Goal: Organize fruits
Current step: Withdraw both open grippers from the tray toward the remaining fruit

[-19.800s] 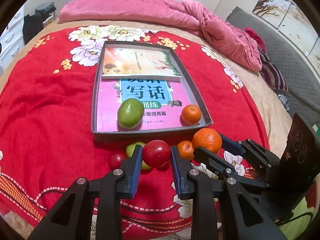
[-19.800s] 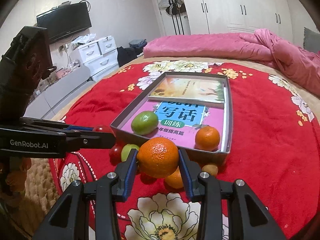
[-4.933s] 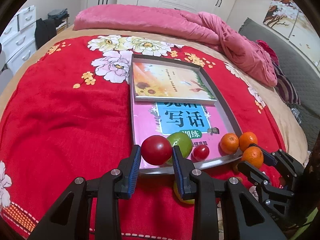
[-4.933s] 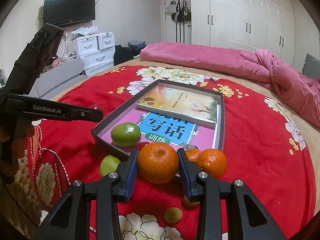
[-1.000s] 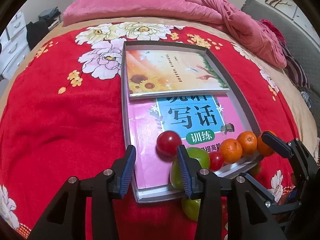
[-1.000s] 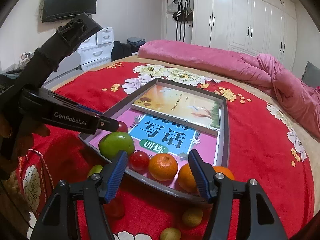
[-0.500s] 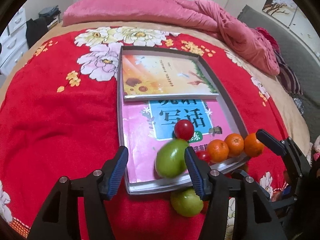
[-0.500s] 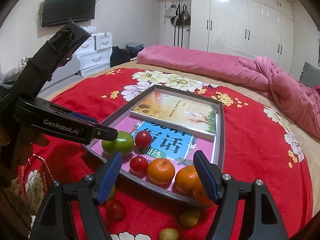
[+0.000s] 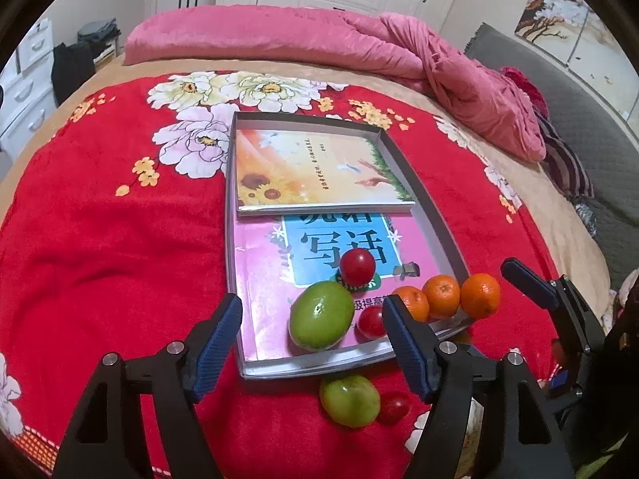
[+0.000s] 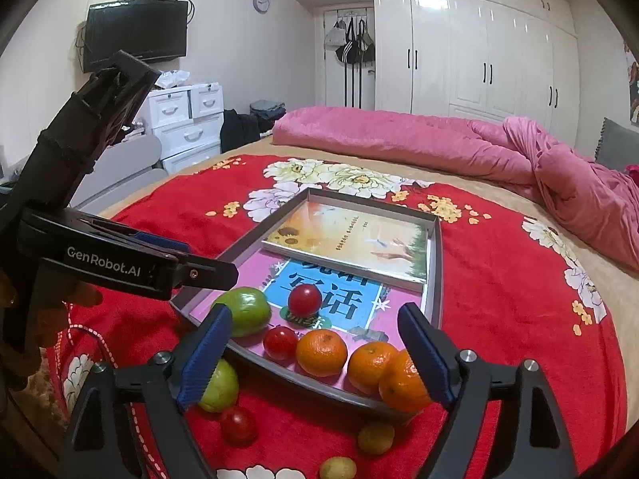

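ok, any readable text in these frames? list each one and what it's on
"GenRobot.AI": side of the left gripper, seen in the right wrist view.
"写话": blue panel on the pink book in the tray; the characters above are half hidden by the sunflower book.
Green badge and line beneath it: hidden by fruit.
Sunflower book's title: too small to read.
Wall clock: numerals unreadable.

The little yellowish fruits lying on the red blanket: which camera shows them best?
The right wrist view: both small yellowish fruits lie in plain sight in front of the tray. The left wrist view shows neither.
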A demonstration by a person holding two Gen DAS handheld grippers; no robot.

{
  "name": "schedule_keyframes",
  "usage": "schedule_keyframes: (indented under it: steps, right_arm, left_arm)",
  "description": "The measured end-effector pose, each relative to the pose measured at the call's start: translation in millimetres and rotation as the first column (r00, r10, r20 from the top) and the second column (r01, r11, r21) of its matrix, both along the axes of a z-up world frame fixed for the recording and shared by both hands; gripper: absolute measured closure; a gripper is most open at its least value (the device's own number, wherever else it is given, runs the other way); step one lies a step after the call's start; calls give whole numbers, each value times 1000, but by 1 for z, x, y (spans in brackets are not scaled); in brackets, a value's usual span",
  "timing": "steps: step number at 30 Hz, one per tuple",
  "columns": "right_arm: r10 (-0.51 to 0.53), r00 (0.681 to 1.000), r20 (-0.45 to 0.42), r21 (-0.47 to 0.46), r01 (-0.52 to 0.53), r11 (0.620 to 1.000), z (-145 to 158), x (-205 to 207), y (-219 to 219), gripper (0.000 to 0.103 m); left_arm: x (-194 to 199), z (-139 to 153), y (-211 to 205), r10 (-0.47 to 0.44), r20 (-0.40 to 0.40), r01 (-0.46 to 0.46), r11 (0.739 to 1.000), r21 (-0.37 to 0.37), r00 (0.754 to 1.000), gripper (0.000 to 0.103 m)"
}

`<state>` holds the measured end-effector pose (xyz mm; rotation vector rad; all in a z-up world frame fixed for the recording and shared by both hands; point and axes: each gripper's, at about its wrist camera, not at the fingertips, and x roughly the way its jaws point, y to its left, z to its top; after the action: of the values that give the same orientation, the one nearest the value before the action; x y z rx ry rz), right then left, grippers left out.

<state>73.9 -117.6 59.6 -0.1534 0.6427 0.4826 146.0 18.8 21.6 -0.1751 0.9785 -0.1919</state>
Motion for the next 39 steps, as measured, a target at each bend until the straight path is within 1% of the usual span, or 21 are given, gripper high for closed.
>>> schedule_keyframes:
  steps: [2, 6, 20, 24, 39]
  right_arm:
    - [-2, 1000, 5, 3, 2, 1000, 1, -1, 0, 15]
    - [-11, 1000, 15, 7, 11, 1000, 4, -1, 0, 14]
    - [-51, 998, 38, 38, 49, 998, 16, -8, -14, 10]
    - [-58, 998, 40, 35, 57, 998, 17, -10, -16, 9]
    - [-78, 995, 60, 26, 76, 997, 24, -19, -19, 6]
  left_arm:
    - [-1, 2, 1, 1, 4, -1, 1000, -8, 1000, 28]
    - [-6, 7, 0, 7, 18, -7, 1000, -2, 1000, 28]
    - [-15, 14, 1, 4, 28, -4, 1000, -23, 1000, 27]
    - [-19, 15, 2, 1, 26, 0, 999, -42, 1000, 27]
    - [-31, 23, 0, -18, 53, 20, 999, -39, 998, 27]
